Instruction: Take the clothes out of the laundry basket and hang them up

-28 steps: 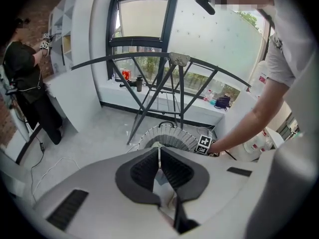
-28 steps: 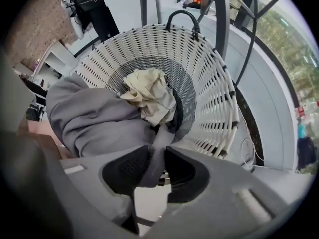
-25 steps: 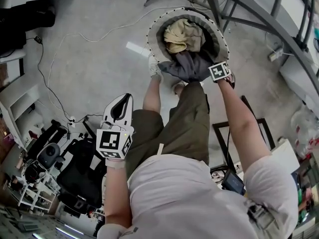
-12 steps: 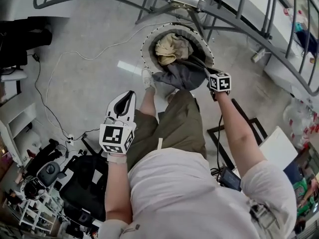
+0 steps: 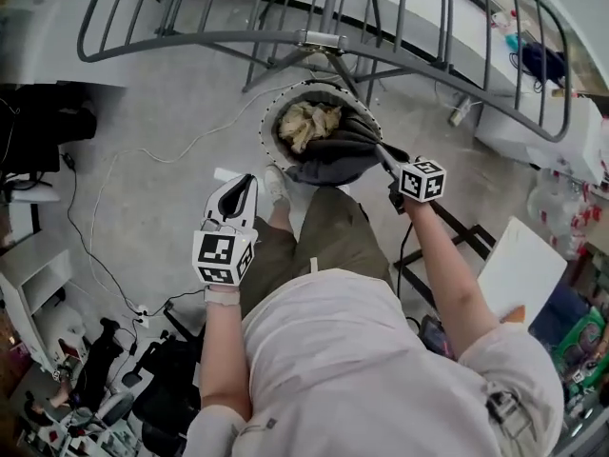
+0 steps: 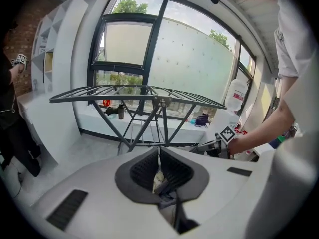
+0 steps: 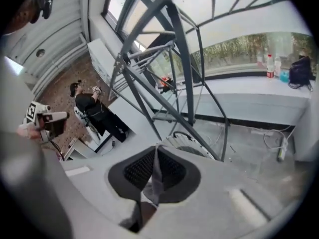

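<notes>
While the left tongs [image 5: 244, 185] hang on the near-left side of the drying rack [image 5: 324, 39], pressed together with nothing in them, they have no part in the lift. Their own view looks level at the rack's rails from well short of them. Under the middle of the rack, on the floor, stands the laundry basket [image 5: 267, 112], with a beige garment [image 5: 306, 122] lying loose inside it. The dark grey garment [image 5: 335, 158] is draped over the basket's near rim, below the rack's near rail. Its long axis runs from that rim rightward and up to the right tongs [image 5: 383, 152]. These are clamped on a fold of the grey cloth, which the right gripper view shows pinched flat between the pads. So the right hand is much the nearer to both garment and rack, just below the near rail and right of the rack's centre joint. The coming move, as I judge it, turns on height. The cloth trails down and leftward from the grip, so its free end must clear the basket's rim and the near rail before it can go over a bar. The idle left tongs lie on the side where that loose end hangs.
</notes>
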### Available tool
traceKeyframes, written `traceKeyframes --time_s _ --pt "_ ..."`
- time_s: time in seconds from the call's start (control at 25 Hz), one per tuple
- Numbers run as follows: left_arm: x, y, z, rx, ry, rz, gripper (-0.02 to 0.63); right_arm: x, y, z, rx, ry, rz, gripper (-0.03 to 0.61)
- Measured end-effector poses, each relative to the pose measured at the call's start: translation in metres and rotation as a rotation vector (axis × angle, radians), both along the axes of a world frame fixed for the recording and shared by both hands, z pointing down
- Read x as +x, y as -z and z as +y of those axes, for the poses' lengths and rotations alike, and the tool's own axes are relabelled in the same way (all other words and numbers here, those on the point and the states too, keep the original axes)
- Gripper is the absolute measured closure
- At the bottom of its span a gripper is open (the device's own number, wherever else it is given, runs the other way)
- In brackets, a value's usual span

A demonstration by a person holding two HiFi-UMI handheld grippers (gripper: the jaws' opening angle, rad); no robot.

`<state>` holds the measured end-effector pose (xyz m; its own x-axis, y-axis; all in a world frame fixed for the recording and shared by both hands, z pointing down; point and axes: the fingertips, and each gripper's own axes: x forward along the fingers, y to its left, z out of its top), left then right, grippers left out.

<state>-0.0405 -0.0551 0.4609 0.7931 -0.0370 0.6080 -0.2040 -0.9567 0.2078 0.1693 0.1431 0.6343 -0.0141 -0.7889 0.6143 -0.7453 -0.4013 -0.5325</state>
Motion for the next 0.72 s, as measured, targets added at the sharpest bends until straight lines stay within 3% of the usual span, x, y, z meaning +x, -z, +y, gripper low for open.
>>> traceKeyframes --time_s 0.4,0.56,0.72 --pt "0.028 0.035 -0.003 -0.016 -0.151 0.11 0.612 0.005 0.198 -0.015 0.303 -0.142 0.156 0.563" --pt "0.047 0.041 -0.002 -0.039 -0.235 0.145 0.609 0.005 0.273 -0.02 0.398 -0.154 0.253 0.563" --pt "0.067 0.048 0.01 -0.044 -0.349 0.168 0.528 0.005 0.339 -0.027 0.5 -0.173 0.33 0.563"
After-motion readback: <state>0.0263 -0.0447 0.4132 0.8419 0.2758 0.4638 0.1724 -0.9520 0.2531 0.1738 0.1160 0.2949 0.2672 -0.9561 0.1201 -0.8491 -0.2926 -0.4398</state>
